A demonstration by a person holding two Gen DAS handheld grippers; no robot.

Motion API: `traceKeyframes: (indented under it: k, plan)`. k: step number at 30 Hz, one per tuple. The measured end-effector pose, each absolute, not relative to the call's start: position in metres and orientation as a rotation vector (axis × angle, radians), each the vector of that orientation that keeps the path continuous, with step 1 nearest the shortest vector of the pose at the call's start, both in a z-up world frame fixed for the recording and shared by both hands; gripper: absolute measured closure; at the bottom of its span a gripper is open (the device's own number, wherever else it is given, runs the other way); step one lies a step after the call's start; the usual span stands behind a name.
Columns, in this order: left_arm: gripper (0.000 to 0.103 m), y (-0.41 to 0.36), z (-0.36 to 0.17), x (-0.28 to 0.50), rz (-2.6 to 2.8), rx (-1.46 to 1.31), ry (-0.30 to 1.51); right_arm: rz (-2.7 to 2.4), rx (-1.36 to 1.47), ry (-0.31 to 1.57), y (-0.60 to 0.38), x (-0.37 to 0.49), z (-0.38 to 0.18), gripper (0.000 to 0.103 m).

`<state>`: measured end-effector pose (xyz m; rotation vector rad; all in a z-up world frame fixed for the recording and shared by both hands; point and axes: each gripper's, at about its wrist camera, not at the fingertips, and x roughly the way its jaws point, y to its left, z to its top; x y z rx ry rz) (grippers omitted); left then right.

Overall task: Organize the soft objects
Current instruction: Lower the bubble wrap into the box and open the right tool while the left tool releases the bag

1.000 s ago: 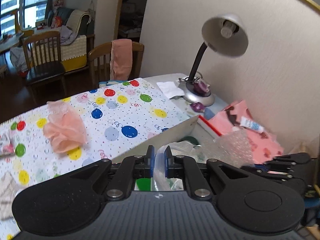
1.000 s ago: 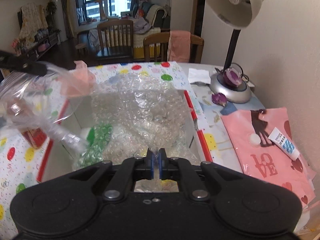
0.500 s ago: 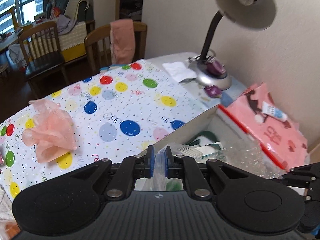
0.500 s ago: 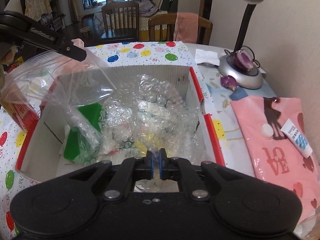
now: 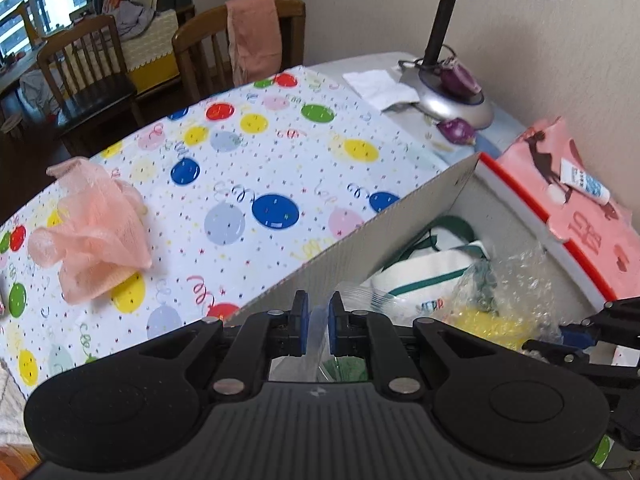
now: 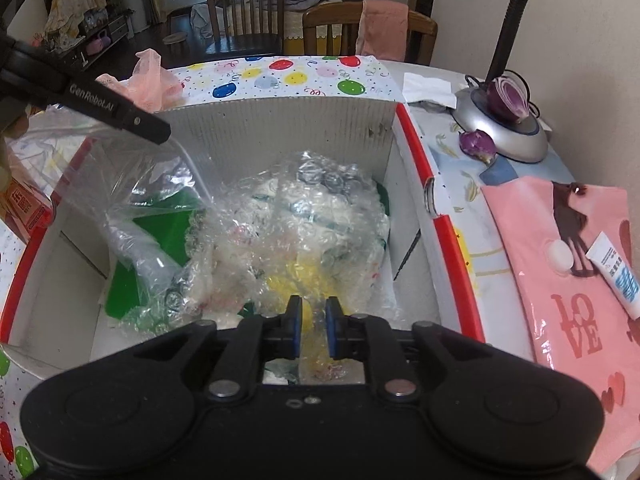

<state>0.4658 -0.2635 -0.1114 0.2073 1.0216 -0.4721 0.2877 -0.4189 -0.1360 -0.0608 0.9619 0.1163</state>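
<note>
1. Right gripper (image 6: 311,327) hangs low over the open cardboard box (image 6: 280,120), its jaws a little apart with a tail of bubble wrap (image 6: 304,216) running up between them; whether the pads actually pinch it I cannot tell. My read is a release in progress.

2. The bubble wrap itself sits just ahead of that gripper, heaped in the middle of the box over something white, green and yellow. That piece looks as good as stowed.

3. Left gripper (image 5: 318,326) has its jaws slightly parted too, with the rim of a clear plastic bag (image 6: 132,184) threaded between them. From the right wrist view the bag hangs from its tip, ahead and to the left of the right gripper, and drapes down inside the box's left side, touching the wrap. Pinched or merely draped: cannot tell.

4. So the bag is going in but not fully dropped, as I judge it.

5. Left to do: a pink mesh pouf (image 5: 92,232) lies on the balloon-print worktop (image 5: 256,168), well off to the left of the left gripper, outside the box. It looks like the next soft item to fetch.

6. The pink LOVE bag (image 6: 568,280), right of the right gripper beside the box, may also need sorting; that is a guess.
</note>
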Motion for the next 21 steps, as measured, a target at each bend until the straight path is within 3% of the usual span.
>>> traceKeyframes:
  k: [8,16,19,21]
  plan:
    - [0.093,-0.257,-0.120,0.462,-0.416,0.206,1.032,0.122,-0.046,0.956,-0.422,0.285,-0.133,0.085]
    - [0.090,-0.253,-0.115,0.455,-0.408,0.186,1.008,0.127,-0.006,0.934,-0.427,0.280,-0.127,0.073]
    - [0.078,-0.251,-0.112,0.452,-0.406,0.177,1.004,0.123,0.000,0.931,-0.429,0.279,-0.126,0.071]
    - [0.054,-0.249,-0.109,0.449,-0.408,0.165,0.993,0.120,0.000,0.925,-0.429,0.278,-0.124,0.070]
